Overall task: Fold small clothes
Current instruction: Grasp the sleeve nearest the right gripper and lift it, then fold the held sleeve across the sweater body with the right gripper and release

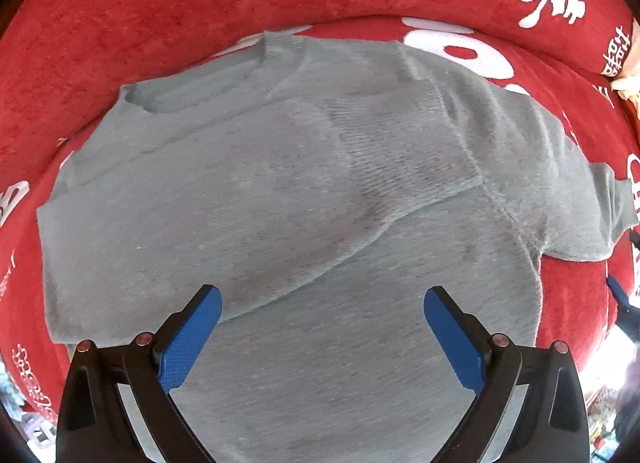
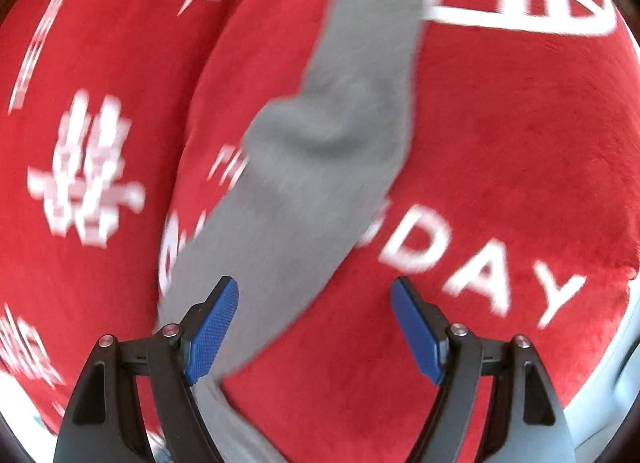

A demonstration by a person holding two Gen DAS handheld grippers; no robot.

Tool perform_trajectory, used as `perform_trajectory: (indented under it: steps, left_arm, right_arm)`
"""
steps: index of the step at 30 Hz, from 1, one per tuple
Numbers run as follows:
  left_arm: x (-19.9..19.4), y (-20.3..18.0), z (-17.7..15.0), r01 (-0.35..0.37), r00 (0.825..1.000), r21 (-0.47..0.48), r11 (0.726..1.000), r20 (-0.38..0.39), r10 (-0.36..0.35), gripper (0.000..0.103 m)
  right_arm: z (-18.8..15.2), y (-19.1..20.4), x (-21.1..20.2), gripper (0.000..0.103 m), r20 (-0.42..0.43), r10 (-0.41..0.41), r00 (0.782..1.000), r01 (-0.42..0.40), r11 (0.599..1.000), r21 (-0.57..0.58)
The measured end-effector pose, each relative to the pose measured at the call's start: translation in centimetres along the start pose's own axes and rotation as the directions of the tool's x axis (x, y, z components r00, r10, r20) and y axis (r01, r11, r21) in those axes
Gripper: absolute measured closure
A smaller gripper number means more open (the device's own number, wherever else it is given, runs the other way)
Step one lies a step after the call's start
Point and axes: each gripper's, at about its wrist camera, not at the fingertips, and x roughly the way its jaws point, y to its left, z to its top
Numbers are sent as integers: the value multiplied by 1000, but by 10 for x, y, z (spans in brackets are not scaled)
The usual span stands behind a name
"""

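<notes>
A small grey knit sweater (image 1: 280, 191) lies flat on red plush fabric, its neck opening at the upper left and one sleeve folded across its body. My left gripper (image 1: 322, 299) hovers over the sweater's lower part, open, with nothing between its blue pads. In the right wrist view the other grey sleeve (image 2: 320, 143) stretches out over the red fabric toward the top of the picture, blurred. My right gripper (image 2: 314, 291) is open above the sleeve's near end; the cloth passes under its left finger (image 2: 212, 335), apart from the pads.
The red plush surface (image 1: 160, 3) carries white lettering (image 2: 472, 271) and rises into a padded back behind the sweater. Part of the other gripper (image 1: 620, 295) shows at the right edge of the left wrist view. Cluttered floor shows at the lower corners.
</notes>
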Motion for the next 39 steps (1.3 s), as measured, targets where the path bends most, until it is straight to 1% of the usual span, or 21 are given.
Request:
perform_trajectory:
  steps: [4, 7, 10, 12, 13, 14, 15, 16, 18, 20, 22, 23, 25, 27, 28, 31, 33, 34, 36, 37, 39]
  left_arm:
    - [3, -9, 2, 0, 1000, 13, 1000, -5, 0, 1]
    - [4, -13, 3, 4, 1000, 13, 1000, -2, -4, 1]
    - [5, -14, 4, 8, 1000, 5, 1000, 6, -8, 1]
    - [2, -7, 3, 12, 1000, -3, 1000, 10, -12, 1]
    - [3, -8, 5, 14, 1000, -9, 1000, 11, -14, 1]
    - [3, -5, 7, 16, 1000, -16, 1000, 13, -15, 1]
    - [3, -3, 9, 18, 1000, -23, 1000, 15, -18, 1]
    - [3, 6, 9, 24, 1000, -30, 999, 16, -24, 1]
    - [0, 13, 9, 38, 999, -49, 998, 14, -37, 1]
    - [-1, 23, 8, 54, 999, -61, 997, 13, -53, 1]
    - [-4, 35, 8, 59, 998, -73, 996, 31, -57, 1]
    - [-2, 46, 6, 60, 998, -77, 995, 40, -57, 1]
    - [-5, 63, 1, 54, 997, -91, 994, 56, -49, 1]
    - [-5, 80, 1, 61, 997, -117, 991, 52, -56, 1]
    - [-4, 87, 1, 61, 997, -132, 989, 48, -55, 1]
    - [-7, 104, -4, 67, 997, -180, 981, 42, -60, 1]
    - [-9, 115, -13, 54, 997, -204, 977, 61, -42, 1]
    - [-11, 123, -16, 46, 997, -212, 976, 71, -32, 1]
    - [-17, 141, -24, 34, 996, -235, 972, 88, -14, 1]
    - [-19, 150, -26, 30, 996, -248, 968, 93, -7, 1]
    - [-22, 170, -33, 24, 995, -281, 959, 101, 4, 1]
  right_arm:
    - [27, -7, 9, 21, 34, 44, 998, -45, 998, 53]
    - [39, -8, 18, 21, 38, 79, 996, -82, 992, 91]
    - [42, -8, 24, 22, 48, 120, 992, -126, 980, 151]
    - [41, -14, 23, 22, 61, 150, 987, -160, 965, 209]
    - [40, -16, 24, 28, 65, 164, 984, -174, 955, 238]
    - [39, -21, 25, 37, 59, 180, 982, -189, 944, 272]
    - [37, -27, 29, 71, 36, 203, 979, -204, 927, 314]
    - [35, -32, 33, 97, 19, 222, 975, -215, 911, 351]
    - [29, -35, 34, 97, 31, 255, 966, -249, 895, 370]
    - [25, -26, 33, 97, 27, 279, 960, -272, 906, 323]
    - [20, -12, 34, 97, 1, 328, 945, -314, 904, 290]
    - [17, -1, 34, 97, -15, 373, 928, -355, 895, 270]
    - [11, 22, 34, 97, -47, 424, 904, -404, 886, 226]
    - [-2, 55, 34, 97, -109, 482, 869, -465, 872, 151]
    - [-7, 67, 35, 97, -130, 494, 860, -480, 868, 125]
    - [-35, 117, 42, 97, -234, 524, 819, -533, 845, 28]
    - [-60, 155, 51, 97, -310, 517, 798, -558, 828, -55]
    - [-75, 174, 56, 97, -346, 503, 792, -564, 820, -99]
    - [-110, 212, 69, 97, -423, 446, 789, -564, 798, -211]
    - [-133, 234, 79, 97, -469, 402, 787, -563, 778, -278]
    - [-173, 260, 98, 97, -534, 327, 780, -558, 749, -357]
